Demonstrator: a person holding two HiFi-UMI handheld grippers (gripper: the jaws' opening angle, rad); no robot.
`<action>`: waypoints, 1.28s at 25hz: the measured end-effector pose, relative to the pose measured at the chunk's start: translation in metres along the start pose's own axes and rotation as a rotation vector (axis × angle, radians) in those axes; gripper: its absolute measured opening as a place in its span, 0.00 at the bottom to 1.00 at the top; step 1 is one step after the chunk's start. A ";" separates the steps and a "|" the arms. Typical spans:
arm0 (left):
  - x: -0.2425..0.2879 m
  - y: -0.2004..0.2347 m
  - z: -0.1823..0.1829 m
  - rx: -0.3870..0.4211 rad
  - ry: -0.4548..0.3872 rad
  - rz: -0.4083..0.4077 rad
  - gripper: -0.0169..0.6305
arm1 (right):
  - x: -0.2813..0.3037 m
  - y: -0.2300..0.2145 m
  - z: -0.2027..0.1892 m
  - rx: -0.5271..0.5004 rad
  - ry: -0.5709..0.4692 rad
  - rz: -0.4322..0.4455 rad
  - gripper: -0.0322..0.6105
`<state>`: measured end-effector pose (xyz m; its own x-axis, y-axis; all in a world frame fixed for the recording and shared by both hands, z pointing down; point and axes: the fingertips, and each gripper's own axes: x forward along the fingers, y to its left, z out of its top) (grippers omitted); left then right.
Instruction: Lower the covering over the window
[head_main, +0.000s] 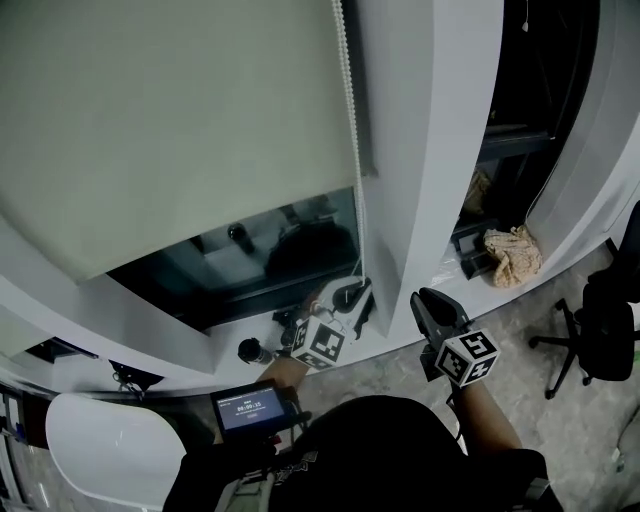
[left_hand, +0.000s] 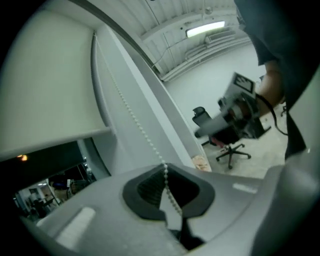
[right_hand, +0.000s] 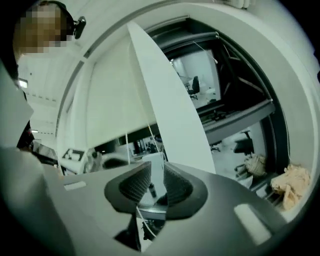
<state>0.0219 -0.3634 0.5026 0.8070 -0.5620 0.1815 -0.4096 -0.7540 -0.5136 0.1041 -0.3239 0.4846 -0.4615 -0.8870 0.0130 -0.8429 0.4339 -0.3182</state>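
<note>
Left of the white window pillar (head_main: 430, 150), the pale roller blind (head_main: 170, 120) hangs partway down, leaving a strip of dark glass (head_main: 250, 255) bare above the sill. Its bead chain (head_main: 349, 120) drops along the blind's edge just beside the pillar. At the pillar's foot the left gripper (left_hand: 167, 186) is clamped tight on that chain, while the right gripper (right_hand: 157, 177), just right of the foot, stands with its jaws parted and nothing pressed between them; farther right of the pillar a crumpled beige cloth (head_main: 513, 255) lies on the sill.
</note>
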 end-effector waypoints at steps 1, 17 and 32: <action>0.002 -0.014 -0.013 0.008 0.029 -0.022 0.02 | 0.001 0.008 0.021 -0.038 -0.030 0.017 0.18; -0.038 -0.223 -0.185 0.042 0.508 -0.572 0.02 | 0.056 0.153 0.240 -0.271 -0.253 0.360 0.28; -0.049 -0.251 -0.221 0.034 0.510 -0.617 0.02 | 0.124 0.117 0.282 -0.291 -0.354 -0.053 0.27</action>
<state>-0.0089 -0.2221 0.8084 0.5860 -0.1392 0.7983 0.0673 -0.9734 -0.2192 0.0263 -0.4278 0.1814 -0.3356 -0.8865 -0.3185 -0.9287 0.3680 -0.0458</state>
